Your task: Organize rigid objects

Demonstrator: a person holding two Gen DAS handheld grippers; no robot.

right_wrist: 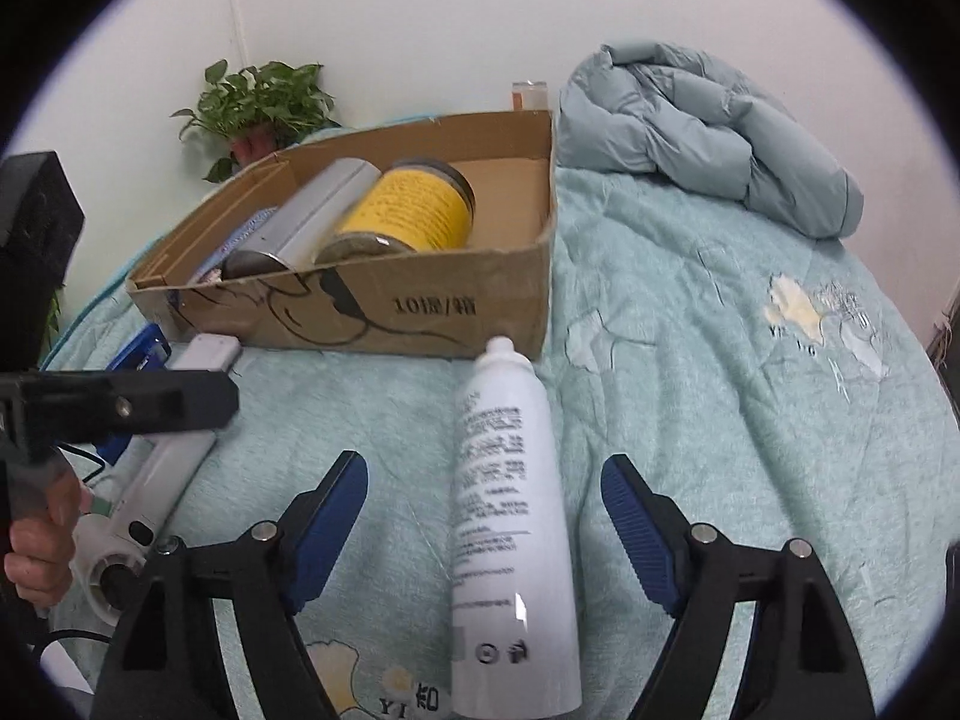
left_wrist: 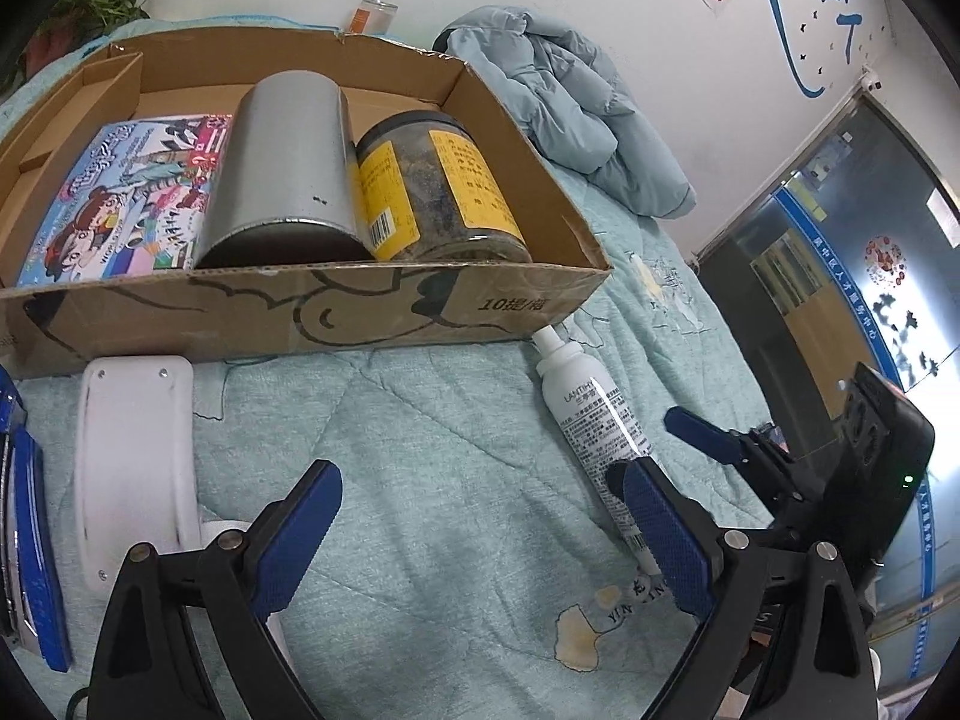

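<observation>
A cardboard box (left_wrist: 336,306) on the bed holds a colourful book (left_wrist: 120,198), a silver can (left_wrist: 288,162) and a yellow-labelled jar (left_wrist: 438,186), both lying down. The box also shows in the right wrist view (right_wrist: 420,306). A white spray bottle (right_wrist: 510,516) lies on the quilt between the fingers of my open right gripper (right_wrist: 486,516), untouched. It also shows in the left wrist view (left_wrist: 594,426). My left gripper (left_wrist: 480,528) is open and empty over the quilt, left of the bottle. The right gripper (left_wrist: 678,450) shows there astride the bottle.
A white device (left_wrist: 132,456) lies left of my left gripper, and a blue-edged object (left_wrist: 36,540) lies further left. A folded pale blue jacket (right_wrist: 702,132) lies at the back right. A potted plant (right_wrist: 258,108) and a small jar (left_wrist: 372,15) stand behind the box.
</observation>
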